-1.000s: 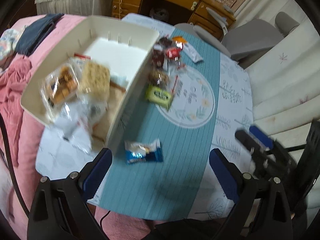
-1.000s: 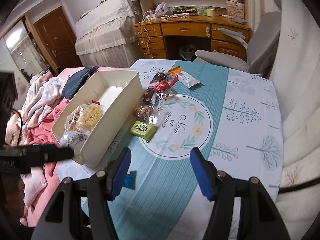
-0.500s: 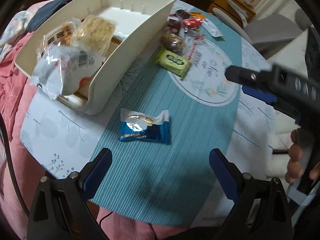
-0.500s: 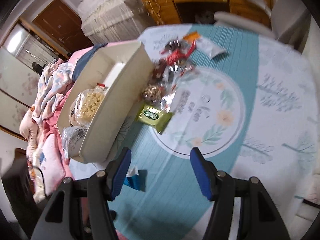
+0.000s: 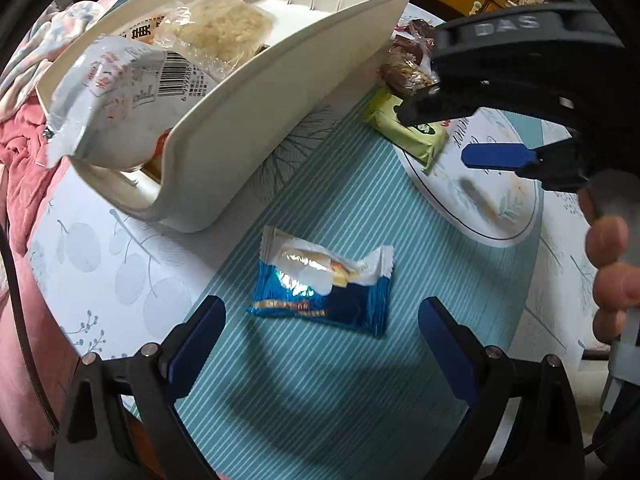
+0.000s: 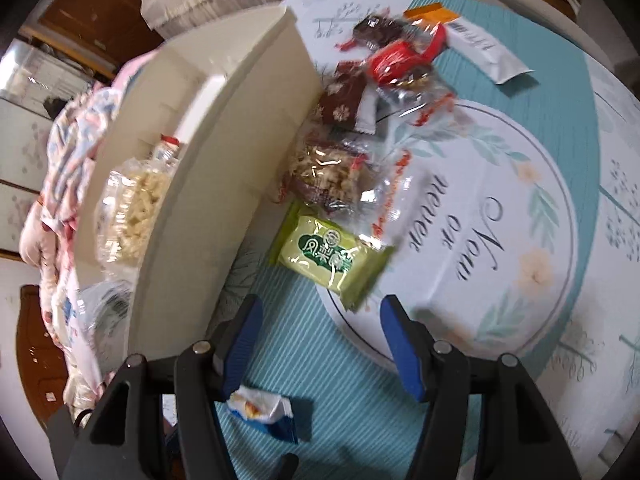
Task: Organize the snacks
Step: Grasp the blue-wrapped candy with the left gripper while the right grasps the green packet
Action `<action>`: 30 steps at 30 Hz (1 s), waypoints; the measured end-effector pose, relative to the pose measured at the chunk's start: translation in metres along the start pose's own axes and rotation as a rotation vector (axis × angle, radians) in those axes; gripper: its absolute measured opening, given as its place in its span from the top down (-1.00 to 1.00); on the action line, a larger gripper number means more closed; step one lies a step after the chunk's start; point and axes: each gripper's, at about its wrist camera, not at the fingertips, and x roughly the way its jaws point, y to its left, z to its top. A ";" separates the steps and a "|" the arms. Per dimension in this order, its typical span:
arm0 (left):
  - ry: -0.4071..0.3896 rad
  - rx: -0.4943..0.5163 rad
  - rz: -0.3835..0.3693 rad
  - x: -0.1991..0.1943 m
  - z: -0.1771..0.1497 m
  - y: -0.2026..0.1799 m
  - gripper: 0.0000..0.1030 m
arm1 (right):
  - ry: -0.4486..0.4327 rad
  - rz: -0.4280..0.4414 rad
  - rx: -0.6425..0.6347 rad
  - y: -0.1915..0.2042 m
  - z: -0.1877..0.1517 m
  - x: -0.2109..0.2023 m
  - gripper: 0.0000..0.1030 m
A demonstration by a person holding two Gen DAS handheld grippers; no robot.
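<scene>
A blue and white snack packet [image 5: 322, 282] lies on the teal striped cloth, just ahead of my open, empty left gripper [image 5: 320, 328]; it also shows in the right wrist view [image 6: 266, 410]. My right gripper [image 6: 322, 334] is open and empty, just short of a green snack packet [image 6: 330, 258], also seen in the left wrist view [image 5: 412, 132]. The right gripper shows in the left wrist view [image 5: 448, 132] above that packet. A cream bin [image 5: 280, 92] to the left holds several snack bags [image 5: 120, 96].
A pile of more snacks [image 6: 384, 64] lies beyond the green packet next to the bin wall [image 6: 224, 184]. A white sachet [image 6: 486, 50] lies at the far side. Pink bedding [image 5: 24, 152] lies left of the table edge.
Both grippers have moved forward and down toward the table. The blue packet now sits close before the left gripper, and the right gripper has come close to the green packet.
</scene>
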 end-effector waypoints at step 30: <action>-0.008 0.072 0.063 0.028 0.014 -0.009 -0.09 | 0.036 -0.315 -0.140 0.079 0.030 0.059 0.13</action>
